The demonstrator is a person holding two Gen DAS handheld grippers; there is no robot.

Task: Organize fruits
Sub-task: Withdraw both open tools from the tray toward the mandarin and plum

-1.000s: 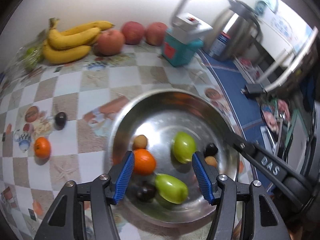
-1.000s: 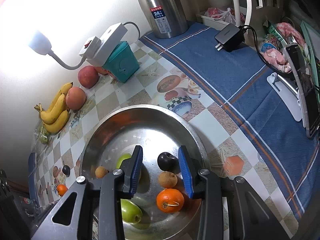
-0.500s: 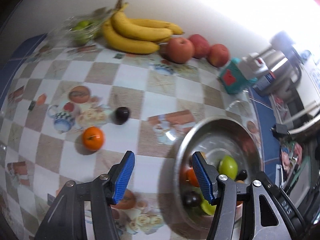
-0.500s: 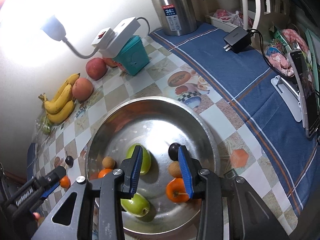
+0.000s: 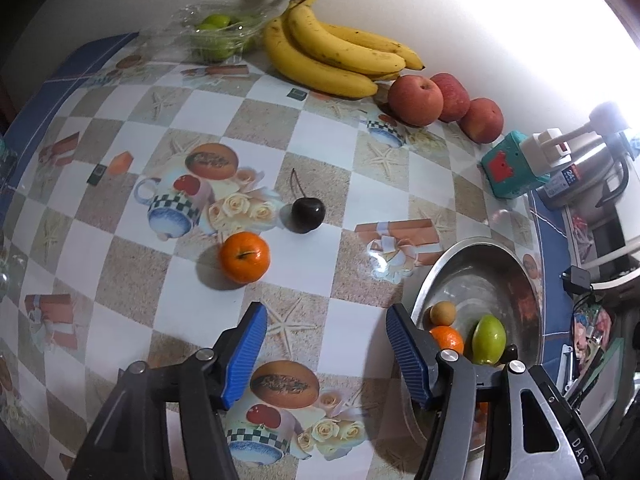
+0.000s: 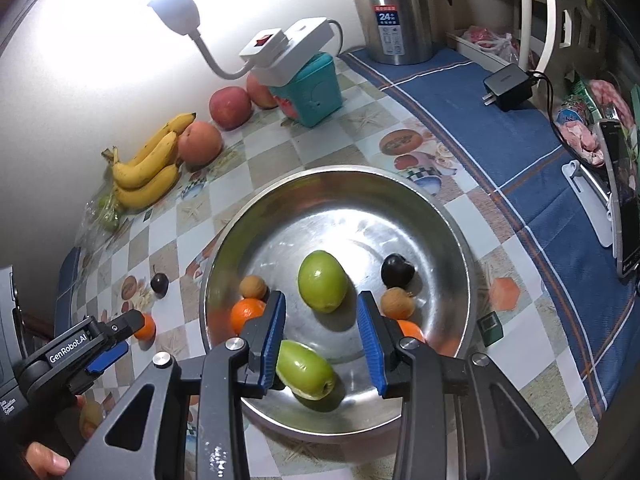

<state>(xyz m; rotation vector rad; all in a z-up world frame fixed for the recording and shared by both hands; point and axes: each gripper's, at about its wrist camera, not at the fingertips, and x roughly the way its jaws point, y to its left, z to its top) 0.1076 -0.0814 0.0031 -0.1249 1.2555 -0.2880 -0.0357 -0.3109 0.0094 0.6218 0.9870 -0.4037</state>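
My left gripper (image 5: 325,312) hangs over the checked tablecloth just left of the steel bowl (image 5: 480,252). Its jaws are opening with nothing between them. Ahead of it lie a small orange (image 5: 244,257) and a dark cherry (image 5: 307,210) with a stem. My right gripper (image 6: 321,300) hovers open over the bowl (image 6: 340,170), gripping nothing. Inside the bowl lie two green fruits (image 6: 322,281) (image 6: 306,369), a dark cherry (image 6: 397,269), two small brown fruits (image 6: 253,286), and two oranges (image 6: 246,314). In the right wrist view the left gripper (image 6: 124,340) shows at the lower left.
Bananas (image 5: 336,56), three apples (image 5: 416,96) and a bag of green fruit (image 5: 218,36) line the wall. A teal box (image 5: 512,168) carries a power strip with a lamp. A steel flask (image 6: 396,12), a charger (image 6: 508,84) and a phone (image 6: 628,216) sit on the blue cloth.
My left gripper has swung from above the bowl to the tablecloth at its left, bringing the loose orange and cherry close ahead. My right gripper has drawn back a little over the bowl.
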